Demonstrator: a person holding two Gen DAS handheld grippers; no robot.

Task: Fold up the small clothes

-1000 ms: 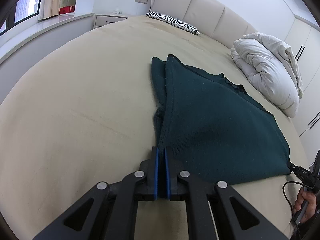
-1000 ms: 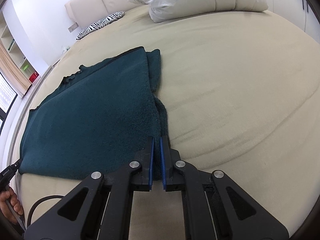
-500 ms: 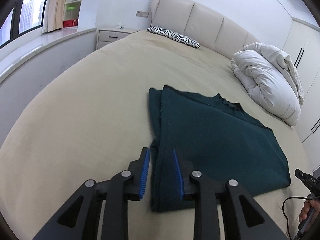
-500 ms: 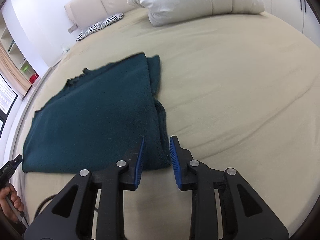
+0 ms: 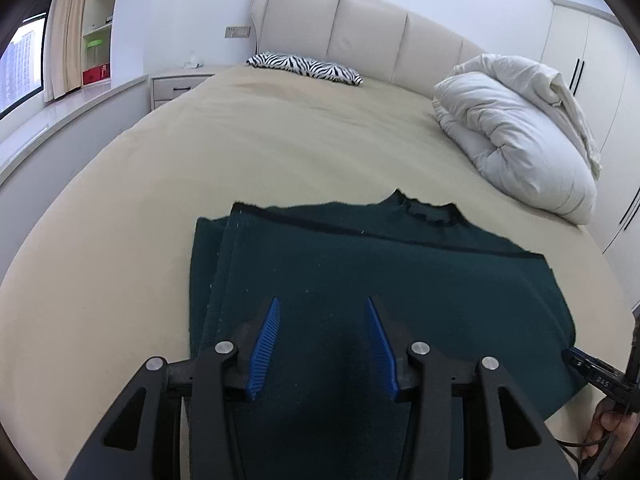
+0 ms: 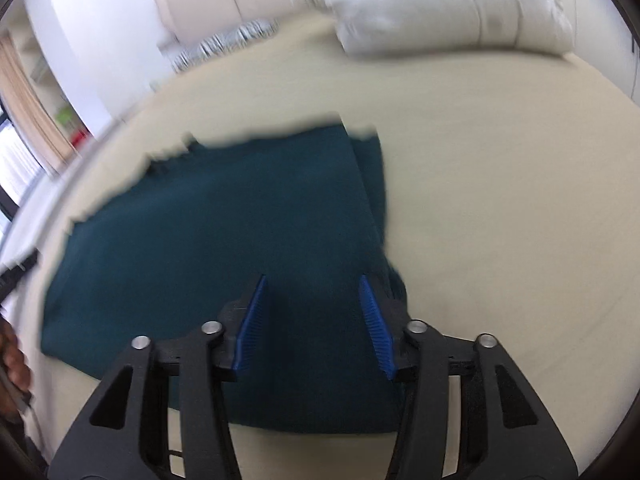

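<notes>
Sweater (image 5: 360,280), dark teal knit, flat on beige bed (image 5: 280,140), near the foot end. Folded: one side turned in, layered fold edge along its left in left wrist view, along its right (image 6: 374,184) in right wrist view. Neckline (image 5: 424,208) toward the headboard, ribbed and a little wavy. Hem end nearest the cameras.

Left hand-held gripper (image 5: 322,308) over the sweater's near left part, jaws apart, just been opening. Blue pads (image 5: 266,340) clear of the cloth, nothing pinched between them; knit seen below through the gap. Whether fingertips touch the fabric: cannot tell.

Right hand-held gripper (image 6: 312,290) over the sweater's near right part, close to the fold edge, jaws likewise parted, just been opening, nothing clamped. Right wrist view smeared by motion blur; cloth edges ragged-looking there.

Tip of the other tool and a hand (image 5: 610,426) on its grip at lower right of left wrist view, cable beside it; blurred hand (image 6: 14,364) at left edge of right wrist view.

Beyond: white duvet (image 5: 516,128) bundled on the bed's right side, zebra pillow (image 5: 304,66) against padded cream headboard (image 5: 360,28). Nightstand (image 5: 180,84) left of the bed, window ledge, curtain and shelves past it. Wardrobe doors (image 5: 592,52) on the right wall.
</notes>
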